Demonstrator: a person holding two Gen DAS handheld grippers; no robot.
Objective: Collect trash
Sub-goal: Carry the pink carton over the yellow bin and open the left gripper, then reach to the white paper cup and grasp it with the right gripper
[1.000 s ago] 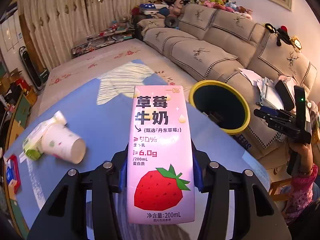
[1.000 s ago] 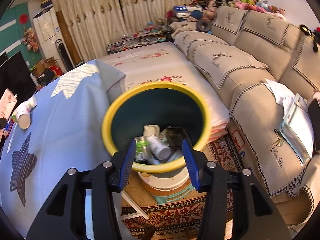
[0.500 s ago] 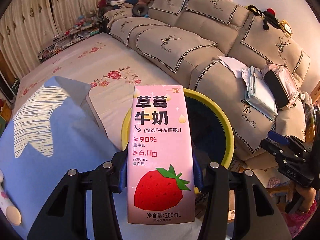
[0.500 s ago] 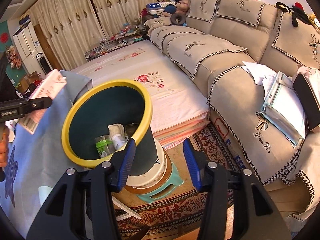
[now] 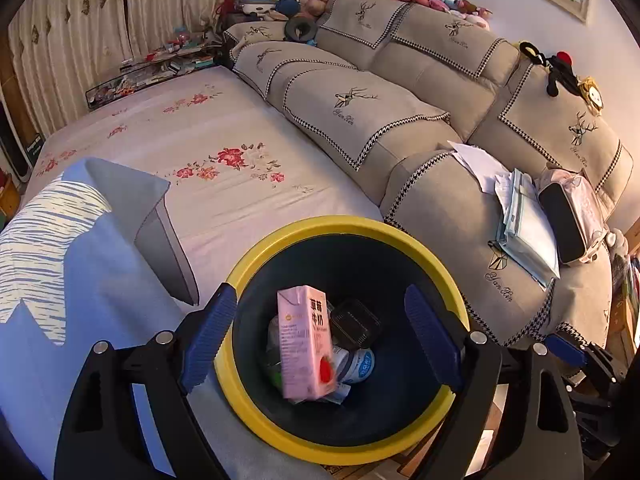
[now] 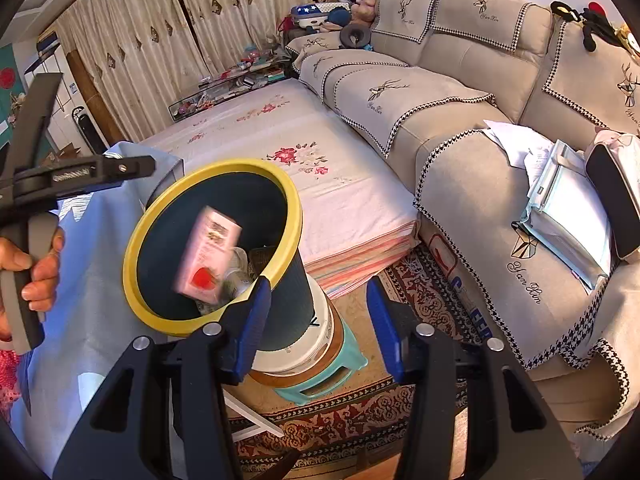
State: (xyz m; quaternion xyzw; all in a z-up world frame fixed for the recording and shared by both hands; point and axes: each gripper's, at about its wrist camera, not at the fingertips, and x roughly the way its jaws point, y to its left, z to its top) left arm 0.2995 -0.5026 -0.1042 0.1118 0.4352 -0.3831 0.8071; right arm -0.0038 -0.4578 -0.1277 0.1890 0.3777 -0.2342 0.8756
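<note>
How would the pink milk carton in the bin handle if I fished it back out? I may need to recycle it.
The pink milk carton probably feels light, being tossed as trash. Its flat card sides should grip easily but may dent. It leans loosely on other trash in the bin, so it may shift when touched.

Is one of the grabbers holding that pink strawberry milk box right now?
No. The left gripper has just opened, and the milk carton is loose inside the yellow-rimmed bin. The right gripper is open too, holding nothing.
</note>
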